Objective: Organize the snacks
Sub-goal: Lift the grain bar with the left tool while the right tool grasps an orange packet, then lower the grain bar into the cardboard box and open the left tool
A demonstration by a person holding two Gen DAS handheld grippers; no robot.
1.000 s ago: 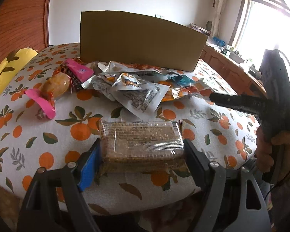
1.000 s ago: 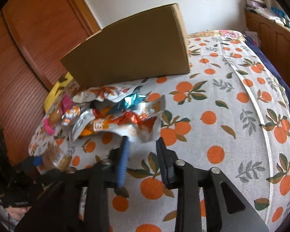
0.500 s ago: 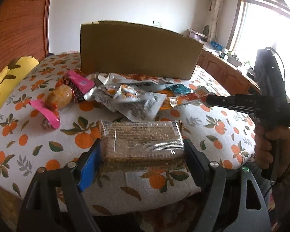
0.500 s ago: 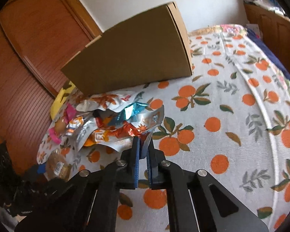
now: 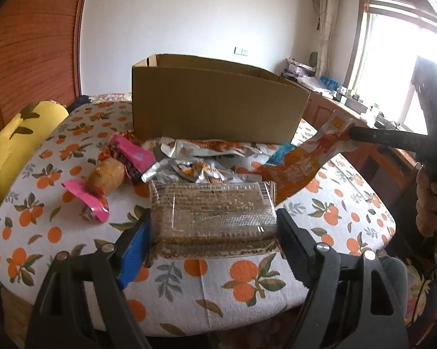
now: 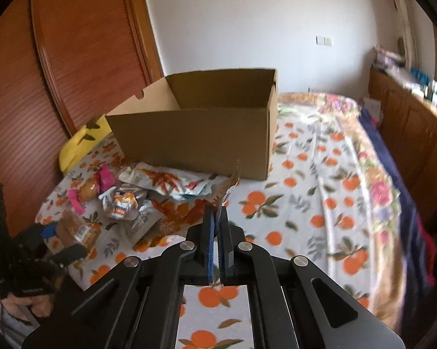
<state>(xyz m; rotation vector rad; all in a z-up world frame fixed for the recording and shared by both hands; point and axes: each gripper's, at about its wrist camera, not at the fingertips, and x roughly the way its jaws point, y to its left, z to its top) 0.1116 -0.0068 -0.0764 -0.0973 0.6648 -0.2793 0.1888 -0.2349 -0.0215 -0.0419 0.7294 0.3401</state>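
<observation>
Above the bed, right fingers pinch only the orange packet's corner, which could slip; left fingers clamp the cracker pack.

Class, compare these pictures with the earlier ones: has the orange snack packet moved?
Yes. The orange snack packet, pinched in the right gripper, has lifted off the pile and now hangs beside the cardboard box, near its top edge.

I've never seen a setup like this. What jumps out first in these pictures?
An open cardboard box stands on an orange-print tablecloth, with a heap of snack packets in front of it. The left gripper clamps a clear pack of bars; the right gripper pinches an orange packet, lifted off the heap.
</observation>
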